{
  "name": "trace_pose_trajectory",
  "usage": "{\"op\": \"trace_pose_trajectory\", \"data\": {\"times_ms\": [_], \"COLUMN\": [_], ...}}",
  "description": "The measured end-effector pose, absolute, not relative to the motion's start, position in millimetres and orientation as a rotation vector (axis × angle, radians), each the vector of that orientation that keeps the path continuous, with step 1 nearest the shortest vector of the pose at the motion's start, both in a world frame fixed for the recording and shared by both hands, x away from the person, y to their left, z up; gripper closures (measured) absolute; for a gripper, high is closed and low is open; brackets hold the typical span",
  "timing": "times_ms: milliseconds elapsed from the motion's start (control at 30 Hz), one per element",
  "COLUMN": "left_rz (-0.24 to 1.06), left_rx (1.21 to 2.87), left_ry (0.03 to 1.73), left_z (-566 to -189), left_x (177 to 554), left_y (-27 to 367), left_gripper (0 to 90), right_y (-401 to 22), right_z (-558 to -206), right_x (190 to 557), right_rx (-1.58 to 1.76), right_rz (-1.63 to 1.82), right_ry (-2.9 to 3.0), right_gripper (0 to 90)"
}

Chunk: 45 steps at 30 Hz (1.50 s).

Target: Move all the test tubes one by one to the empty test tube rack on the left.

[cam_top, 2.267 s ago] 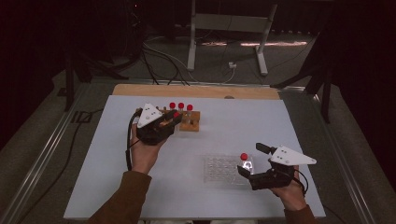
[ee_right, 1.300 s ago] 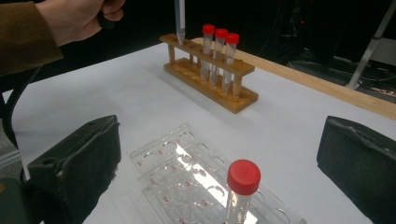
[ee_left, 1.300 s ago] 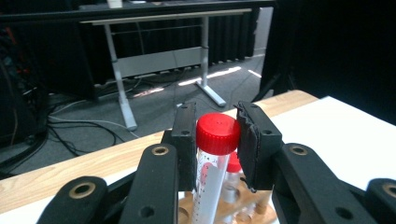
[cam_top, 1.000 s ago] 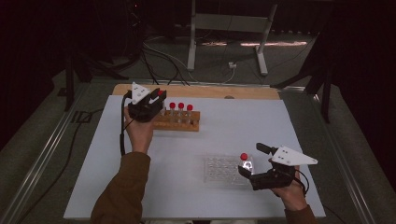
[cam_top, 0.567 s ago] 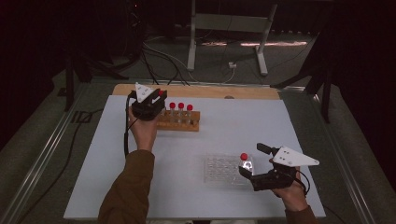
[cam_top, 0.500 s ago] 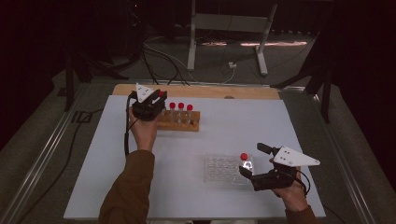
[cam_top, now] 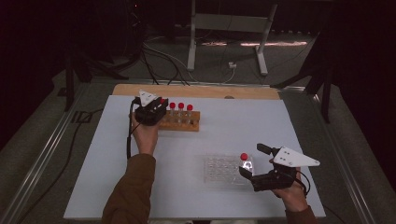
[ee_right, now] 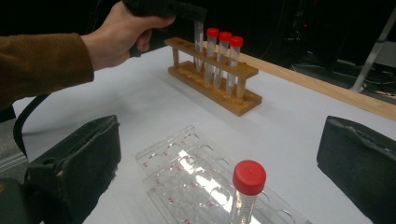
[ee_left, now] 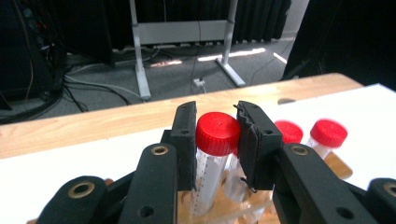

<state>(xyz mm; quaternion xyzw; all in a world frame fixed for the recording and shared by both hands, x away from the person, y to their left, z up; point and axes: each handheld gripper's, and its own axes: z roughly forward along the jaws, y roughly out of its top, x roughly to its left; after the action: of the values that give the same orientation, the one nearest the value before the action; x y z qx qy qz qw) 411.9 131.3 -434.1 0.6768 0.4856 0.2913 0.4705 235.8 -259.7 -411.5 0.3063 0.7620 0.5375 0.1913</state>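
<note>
Left gripper view: jaws around red-capped tube [ee_left: 216, 135]

Lab bench in a dark test room, as I see it.
I read it from the wooden tube rack [cam_top: 180, 121], red-capped tubes [ee_right: 225, 53], clear well plate [cam_top: 223, 170], white table [cam_top: 233, 121], floor cables [cam_top: 159, 51] and metal stand [cam_top: 229, 28].

The rack [cam_top: 180, 122] is made of pale, matt wood, and the tubes [ee_right: 219, 51] are formed of clear plastic with smooth red caps. The tray [ee_right: 187, 175] is moulded in glossy transparent plastic, laid on a matt white tabletop [cam_top: 224, 140].
</note>
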Motion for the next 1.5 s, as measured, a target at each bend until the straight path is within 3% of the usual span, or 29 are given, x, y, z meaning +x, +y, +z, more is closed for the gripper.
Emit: {"op": "trace_pose_trajectory", "data": {"times_ms": [700, 1167, 1500], "left_rz": [0.698, 0.690, 0.644], "left_rx": [1.704, 1.612, 1.561], "left_ry": [1.233, 1.253, 1.214], "left_z": [-449.0, -437.1, -432.1], "left_x": [413.6, 397.6, 372.4], "left_y": [130.9, 143.9, 157.8], "left_gripper": [69.3, 26.4, 14.9], "right_y": [-260.5, -264.8, -268.1], "right_z": [-411.8, -413.1, -422.1], "right_x": [235.8, 236.7, 241.6], "right_rx": [0.863, 0.887, 0.927], "right_rz": [1.516, 1.518, 1.504], "right_ry": [2.140, 2.114, 2.116], "right_gripper": [0.0, 0.0, 0.0]}}
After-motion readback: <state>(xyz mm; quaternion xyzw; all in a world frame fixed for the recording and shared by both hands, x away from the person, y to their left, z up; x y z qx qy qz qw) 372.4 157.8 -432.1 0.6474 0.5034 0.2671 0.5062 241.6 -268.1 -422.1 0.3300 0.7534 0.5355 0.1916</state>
